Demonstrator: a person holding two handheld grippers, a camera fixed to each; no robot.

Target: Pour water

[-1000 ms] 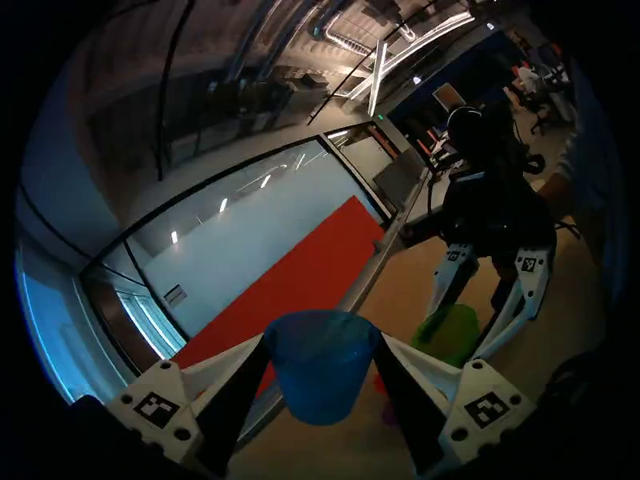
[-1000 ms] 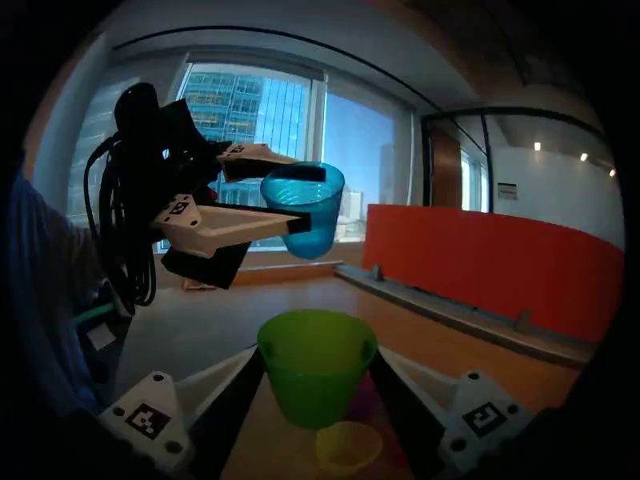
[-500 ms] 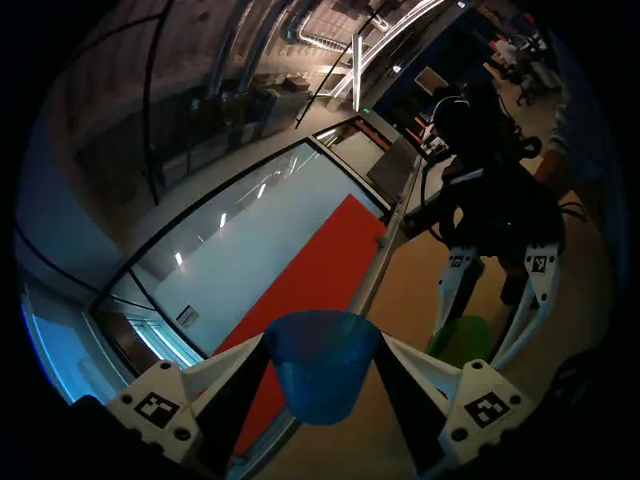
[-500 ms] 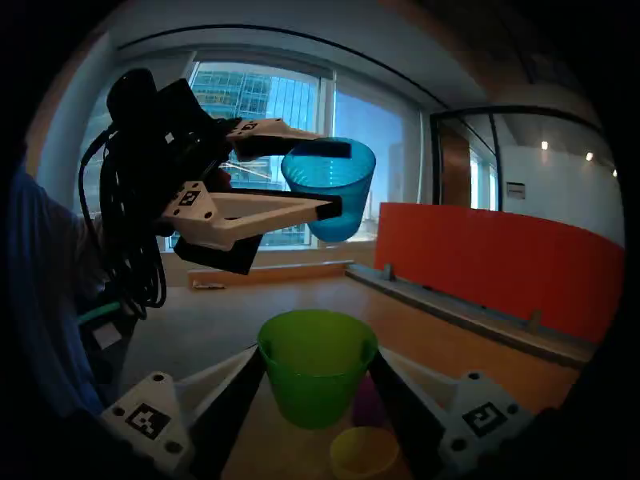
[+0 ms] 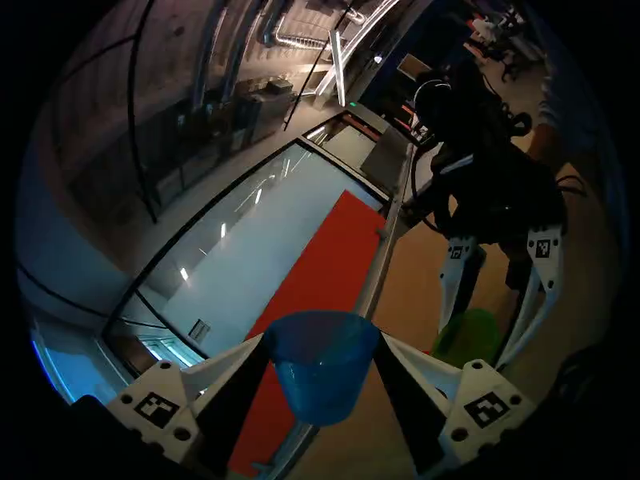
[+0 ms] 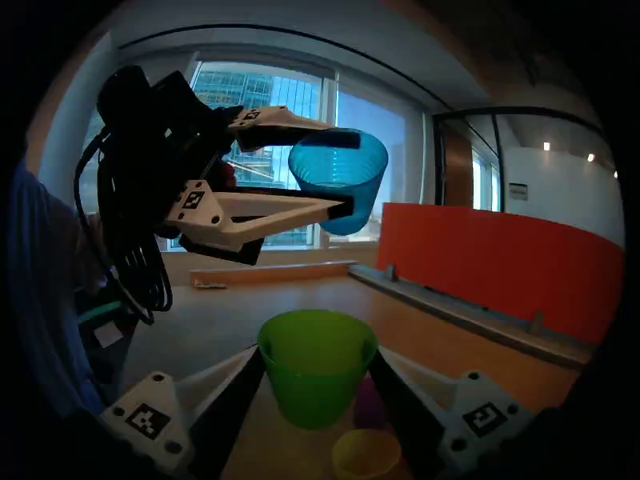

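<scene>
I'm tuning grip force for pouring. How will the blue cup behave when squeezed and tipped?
The blue cup looks like thin translucent plastic, so it is probably light and liable to flex where the left gripper pinches it. Its smooth, tapered wall may slip when tilted.

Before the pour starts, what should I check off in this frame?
1. Left tool shut on translucent blue plastic cup: ok.
2. Right tool shut on translucent green plastic cup: ok.
3. Green cup upright, mouth open: ok.
4. Blue cup directly over green cup: cannot tell; it sits higher and farther off.
5. Water in blue cup: cannot tell.
</scene>
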